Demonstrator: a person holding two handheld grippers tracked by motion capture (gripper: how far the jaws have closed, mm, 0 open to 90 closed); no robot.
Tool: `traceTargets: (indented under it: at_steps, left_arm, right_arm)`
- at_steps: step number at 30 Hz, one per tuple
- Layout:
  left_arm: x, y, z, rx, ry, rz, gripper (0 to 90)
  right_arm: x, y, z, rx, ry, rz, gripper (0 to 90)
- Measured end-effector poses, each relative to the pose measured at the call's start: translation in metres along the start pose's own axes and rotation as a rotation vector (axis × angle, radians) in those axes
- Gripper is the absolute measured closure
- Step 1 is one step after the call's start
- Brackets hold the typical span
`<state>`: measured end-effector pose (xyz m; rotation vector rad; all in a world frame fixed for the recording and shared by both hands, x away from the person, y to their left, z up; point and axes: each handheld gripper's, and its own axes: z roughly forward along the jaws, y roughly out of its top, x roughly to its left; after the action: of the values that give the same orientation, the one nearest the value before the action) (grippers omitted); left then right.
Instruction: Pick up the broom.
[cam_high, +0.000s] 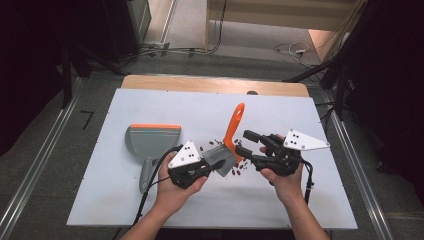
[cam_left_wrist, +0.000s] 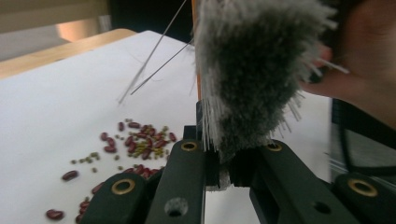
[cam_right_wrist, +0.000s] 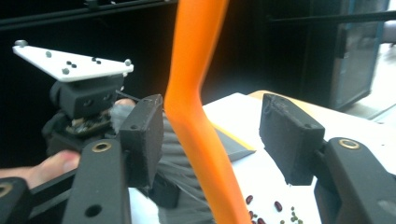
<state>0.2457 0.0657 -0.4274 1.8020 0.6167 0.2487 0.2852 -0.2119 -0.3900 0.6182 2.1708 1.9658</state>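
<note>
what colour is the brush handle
Bright orange; clearest in the right gripper view.

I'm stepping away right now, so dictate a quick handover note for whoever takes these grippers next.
Left gripper: shut on the brush at its grey bristle end.
Right gripper: open, jaws on either side of the orange handle, not yet clamped.
Beans: red and small green ones scattered on the white table around the brush.
Dustpan: flat on the table to the left, nothing in it that I can see.
Done: brush lifted.
Likely left: close the right gripper on the handle, then probably sweep the beans into the dustpan.
</note>
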Motion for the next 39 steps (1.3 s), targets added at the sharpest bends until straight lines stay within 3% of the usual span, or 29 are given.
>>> traceTargets:
  at_steps: [1, 3, 9, 11, 13, 18, 19, 22, 24, 26, 31, 32, 33, 34, 39]
  left_arm:
    - [0.004, 0.001, -0.003, -0.002, -0.047, 0.004, 86.2]
    - [0.006, 0.002, -0.005, 0.009, -0.097, 0.017, 86.2]
    - [0.012, 0.002, -0.011, -0.014, -0.204, 0.017, 86.2]
    - [0.012, 0.002, -0.012, -0.015, -0.215, 0.02, 86.2]
    - [0.013, 0.002, -0.013, -0.019, -0.254, 0.025, 86.2]
    - [0.012, 0.002, -0.011, -0.014, -0.291, 0.03, 86.2]
    - [0.012, 0.002, -0.01, -0.013, -0.315, 0.024, 86.2]
    - [0.012, 0.001, -0.01, -0.012, -0.333, 0.024, 86.2]
    - [0.012, 0.001, -0.009, -0.013, -0.335, 0.024, 86.2]
    - [0.012, 0.0, -0.009, -0.015, -0.314, 0.038, 86.0]
    - [0.013, -0.003, -0.007, -0.021, -0.292, 0.02, 80.8]
    - [0.013, -0.003, -0.007, -0.017, -0.261, 0.016, 77.3]
    - [0.013, -0.003, -0.007, -0.017, -0.261, 0.016, 72.3]
    - [0.012, -0.003, -0.009, -0.017, -0.216, 0.021, 66.9]
    - [0.017, -0.006, -0.017, -0.02, -0.141, -0.011, 40.3]
  right_arm:
    - [-0.003, 0.0, -0.001, 0.007, 0.017, 0.007, 42.0]
    - [-0.007, -0.002, -0.001, 0.021, 0.05, 0.011, 43.2]
    - [-0.009, -0.009, 0.005, 0.041, 0.216, 0.002, 47.5]
    - [-0.008, -0.01, 0.007, 0.044, 0.237, 0.003, 47.7]
    - [-0.003, -0.012, 0.014, 0.112, 0.301, -0.004, 49.7]
    - [-0.001, -0.016, 0.02, 0.135, 0.34, 0.014, 53.1]
    - [0.0, -0.016, 0.022, 0.147, 0.35, 0.011, 54.1]
    - [-0.001, -0.019, 0.022, 0.153, 0.361, 0.02, 62.4]
    - [-0.004, -0.02, 0.022, 0.152, 0.381, 0.046, 66.6]
    - [-0.003, -0.02, 0.021, 0.16, 0.378, 0.04, 67.7]
    - [0.001, -0.017, 0.021, 0.192, 0.312, 0.015, 68.3]
    - [0.002, -0.017, 0.021, 0.199, 0.299, 0.011, 68.4]
    - [0.002, -0.017, 0.022, 0.201, 0.293, 0.012, 68.4]
    - [0.002, -0.016, 0.021, 0.206, 0.285, 0.012, 68.4]
    - [-0.002, -0.016, 0.018, 0.207, 0.228, 0.034, 68.4]
